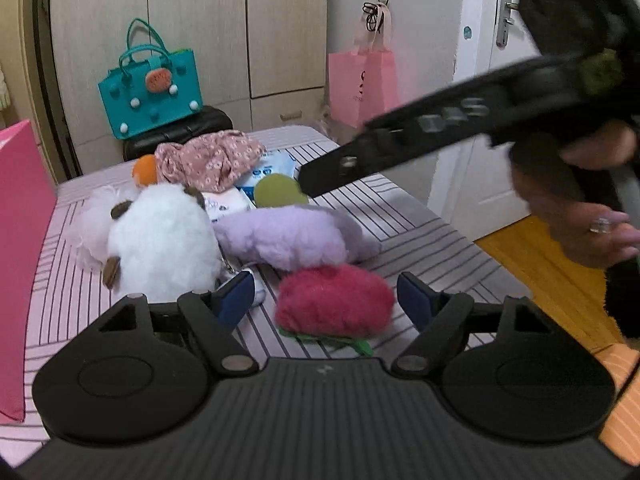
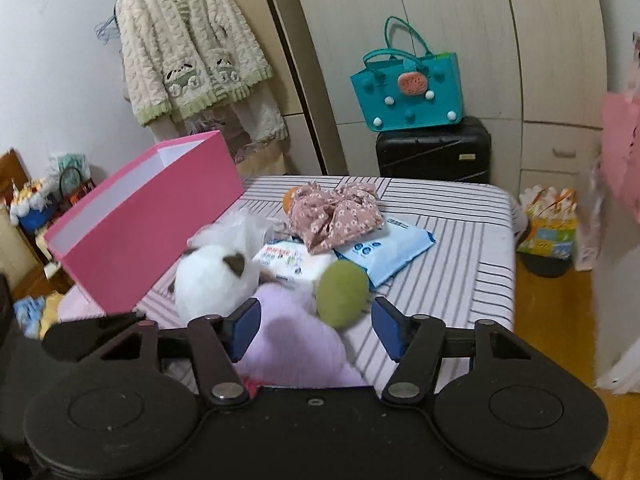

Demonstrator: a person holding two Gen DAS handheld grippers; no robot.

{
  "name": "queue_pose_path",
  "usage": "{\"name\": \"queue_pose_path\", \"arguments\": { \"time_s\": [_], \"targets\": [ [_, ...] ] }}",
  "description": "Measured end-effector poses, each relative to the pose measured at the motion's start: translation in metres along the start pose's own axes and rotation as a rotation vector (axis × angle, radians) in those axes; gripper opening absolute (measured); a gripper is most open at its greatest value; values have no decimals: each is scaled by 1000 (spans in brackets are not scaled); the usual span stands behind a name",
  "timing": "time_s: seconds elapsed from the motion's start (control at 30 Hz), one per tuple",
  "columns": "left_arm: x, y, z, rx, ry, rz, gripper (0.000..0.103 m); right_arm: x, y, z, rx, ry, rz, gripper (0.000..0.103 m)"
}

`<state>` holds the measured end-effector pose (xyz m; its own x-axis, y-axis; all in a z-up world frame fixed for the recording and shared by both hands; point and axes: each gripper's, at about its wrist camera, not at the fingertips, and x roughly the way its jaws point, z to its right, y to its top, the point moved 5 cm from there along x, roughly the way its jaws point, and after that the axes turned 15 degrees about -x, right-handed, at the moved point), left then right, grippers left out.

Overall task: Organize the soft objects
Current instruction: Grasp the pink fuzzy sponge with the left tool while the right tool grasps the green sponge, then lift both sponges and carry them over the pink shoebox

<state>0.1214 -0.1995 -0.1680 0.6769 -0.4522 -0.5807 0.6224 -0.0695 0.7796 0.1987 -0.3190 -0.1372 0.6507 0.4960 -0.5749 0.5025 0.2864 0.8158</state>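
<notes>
Beside the pink box (image 2: 136, 220): white plush (image 1: 160, 240), lilac plush (image 1: 288, 236), red plush (image 1: 336, 306). Left gripper (image 1: 326, 296) released, straddling red; right gripper (image 2: 316, 328) released above lilac. Judged pick-up stage; next, clench, carry boxward.

Bare striped bedcover (image 2: 460, 248) runs open down the right of the right wrist frame. Centre is crowded: white plush (image 2: 216, 276), lilac plush (image 2: 296, 344), green ball (image 2: 342, 294), packets (image 2: 384, 252). Pink box (image 2: 140, 224) walls off the left.

Plush toys (image 1: 164, 240) – six; wipe packs (image 2: 384, 250) – two.
</notes>
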Motion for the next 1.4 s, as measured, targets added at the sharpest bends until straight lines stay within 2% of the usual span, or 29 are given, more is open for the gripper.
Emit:
{"name": "queue_pose_path", "arguments": {
  "time_s": [0.1,0.17,0.23,0.33,0.4,0.53,0.6,0.67,0.77,1.1,1.4],
  "targets": [
    [1,0,0,3,-23,6,69,17,0,9,28,14,-11,62],
    [3,0,-2,-16,-41,-19,66,27,0,16,55,16,-16,61],
    [8,0,-5,-44,-45,-53,66,38,-1,22,76,18,-26,58],
    [14,0,-8,-63,-47,-87,66,51,-4,26,87,26,-57,47],
    [17,-1,-9,-72,-52,-105,66,58,-6,26,95,41,-62,45],
    [20,-5,-4,-58,-34,-103,66,58,-7,24,92,46,-52,40],
    [21,-5,-3,-50,-24,-96,65,55,-8,20,66,23,-51,39],
    [22,-5,-3,-40,-5,-87,58,50,-8,19,46,-6,-48,39],
    [20,-4,-3,-35,6,-85,54,40,-8,18,28,-40,-32,39],
    [14,-2,-9,-61,-31,-114,52,18,-8,15,13,-98,-27,39],
    [4,6,-22,-107,-93,-223,52,13,-9,-1,16,-109,-53,39]
  ]
}}
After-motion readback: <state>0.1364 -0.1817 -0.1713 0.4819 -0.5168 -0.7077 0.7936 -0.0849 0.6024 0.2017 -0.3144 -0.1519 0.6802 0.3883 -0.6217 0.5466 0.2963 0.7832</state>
